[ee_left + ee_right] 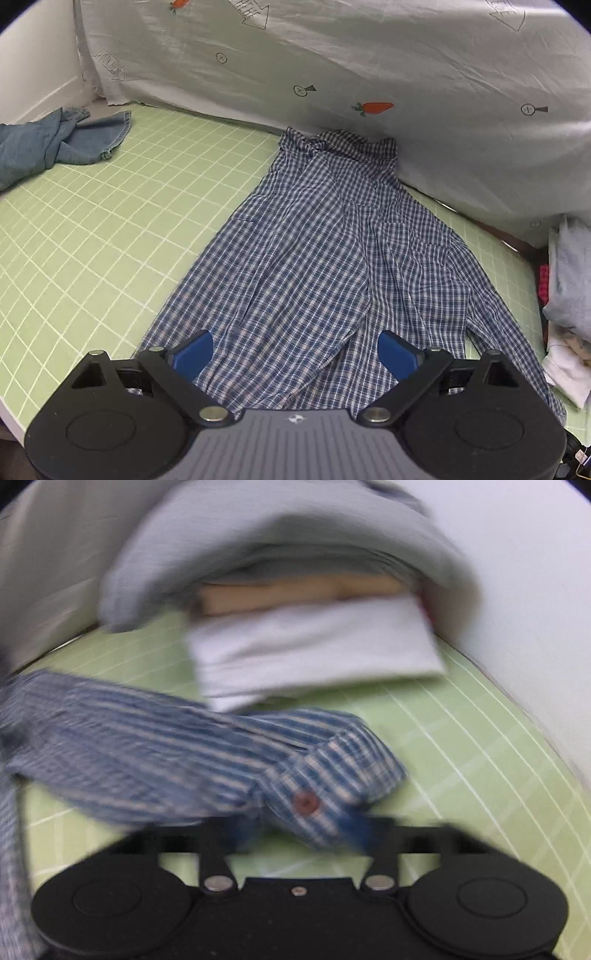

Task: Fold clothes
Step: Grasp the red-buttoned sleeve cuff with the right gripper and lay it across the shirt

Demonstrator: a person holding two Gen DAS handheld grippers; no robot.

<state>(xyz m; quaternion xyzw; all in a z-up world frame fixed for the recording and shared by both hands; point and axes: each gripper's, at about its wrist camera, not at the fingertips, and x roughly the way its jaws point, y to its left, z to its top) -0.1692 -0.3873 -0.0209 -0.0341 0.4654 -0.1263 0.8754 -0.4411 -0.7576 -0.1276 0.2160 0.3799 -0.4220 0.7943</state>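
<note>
- Checked shirt [314, 258] lay spread lengthwise on the bed [92, 221]; my left fingers [295, 350] hovered apart over its hem.
- Right fingers [306, 830] clamped its cuff [332, 775]; judged sleeve-folding, needing carry inward across the shirt.

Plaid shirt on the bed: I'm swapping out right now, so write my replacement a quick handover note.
Left gripper: open, holding nothing, hovering over the hem end of the plaid shirt.
Right gripper: the view is blurred, but it looks shut on the shirt's cuff, the one with the reddish button.
The shirt lies lengthwise on the green grid sheet, collar toward the far side, wrinkled.
Denim garment sits crumpled at far left, unfolded.
A stack of clothes sits at the right.
Left: lay the sleeve across, fold the shirt, then do the denim.
</note>
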